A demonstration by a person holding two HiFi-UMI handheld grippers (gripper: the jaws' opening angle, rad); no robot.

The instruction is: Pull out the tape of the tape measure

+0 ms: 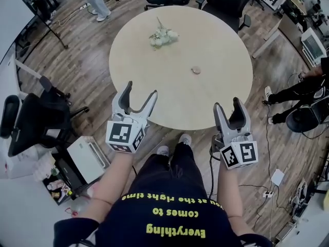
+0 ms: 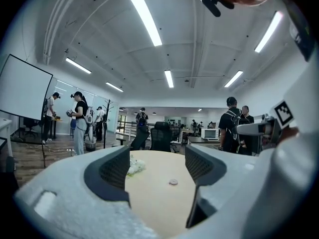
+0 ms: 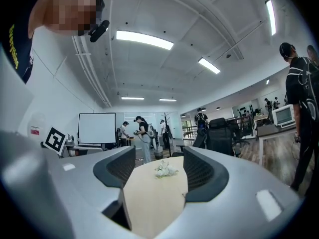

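Observation:
A small round pale thing point(image 1: 196, 70), which may be the tape measure, lies on the round beige table point(image 1: 221, 45), right of its middle. In the left gripper view this small round thing point(image 2: 173, 182) shows between the jaws, well ahead of them. My left gripper point(image 1: 141, 89) hovers at the table's near edge, open and empty. My right gripper point(image 1: 226, 103) is held level just off the near right edge, also open with nothing between its fingers. Both point level across the tabletop.
A bunch of white flowers point(image 1: 163, 36) lies at the table's far side, also seen as flowers point(image 2: 134, 166) and flowers point(image 3: 164, 170). Black office chairs point(image 1: 223, 4) stand behind the table. A dark chair point(image 1: 31, 122) is at the left. People stand in the background.

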